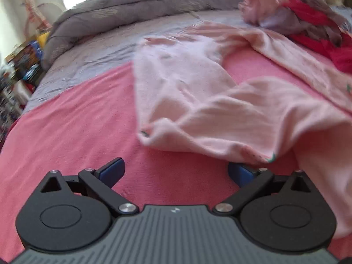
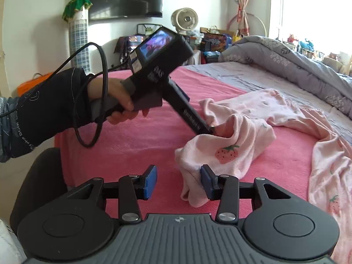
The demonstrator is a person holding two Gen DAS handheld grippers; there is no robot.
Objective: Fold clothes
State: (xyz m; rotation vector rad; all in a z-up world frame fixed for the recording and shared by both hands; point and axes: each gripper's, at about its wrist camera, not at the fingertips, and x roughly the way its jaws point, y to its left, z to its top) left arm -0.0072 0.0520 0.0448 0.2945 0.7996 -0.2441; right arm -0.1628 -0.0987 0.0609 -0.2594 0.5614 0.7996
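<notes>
A pale pink garment (image 1: 198, 92) with strawberry prints lies crumpled on the pink bedsheet (image 1: 77, 121). In the left wrist view my left gripper (image 1: 176, 171) stands wide open. The garment's hem lies over its right pad (image 1: 241, 173), and nothing is between the pads. In the right wrist view a hand (image 2: 118, 101) holds that left gripper (image 2: 212, 131), whose tip is buried in a fold of the garment (image 2: 231, 151). My right gripper (image 2: 179, 182) is open. A hanging corner of the garment rests against its right pad (image 2: 208, 181), and the left pad (image 2: 150, 182) is clear of the cloth.
A grey quilt (image 1: 123, 8) is bunched along the far side of the bed. A pile of pink, grey and red clothes (image 1: 308, 17) sits at the back right. A black chair back (image 2: 37, 176) stands by the bed's near edge. Clutter and a fan (image 2: 184, 19) line the wall.
</notes>
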